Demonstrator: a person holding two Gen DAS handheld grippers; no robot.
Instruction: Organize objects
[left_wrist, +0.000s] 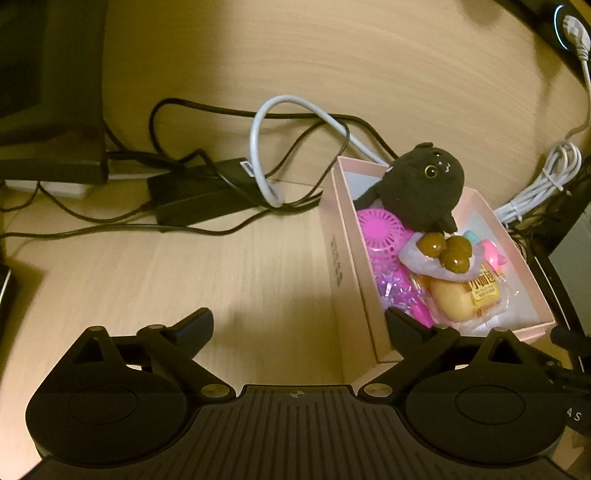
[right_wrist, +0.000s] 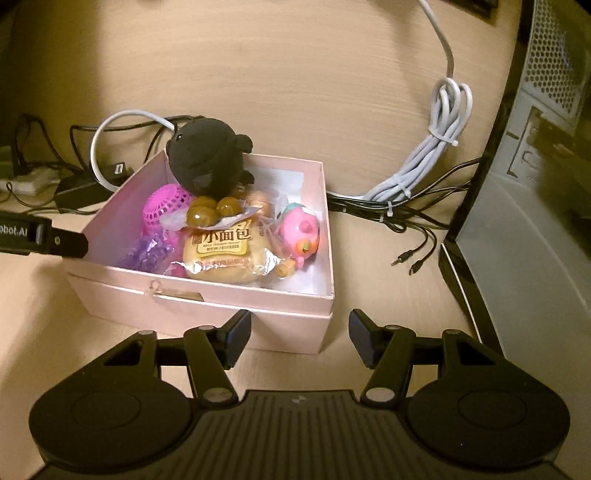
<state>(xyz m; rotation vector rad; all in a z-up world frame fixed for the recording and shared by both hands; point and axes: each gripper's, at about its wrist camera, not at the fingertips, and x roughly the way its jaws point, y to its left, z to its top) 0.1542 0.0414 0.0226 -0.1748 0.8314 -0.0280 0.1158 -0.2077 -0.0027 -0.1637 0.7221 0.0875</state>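
Toys crowd the box (right_wrist: 207, 295) ahead of your empty, spread left gripper (left_wrist: 299, 325) and right gripper (right_wrist: 299, 332), so a nudge could topple the plush (right_wrist: 208, 162).

Bread pkt (right_wrist: 221, 254) reads "小面包"; left tool (right_wrist: 70, 243) arm shows "bot.AI".

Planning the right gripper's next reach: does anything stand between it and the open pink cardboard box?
Nothing visible does. The right gripper, jaws open and empty, sits just before the pink cardboard box's near wall.
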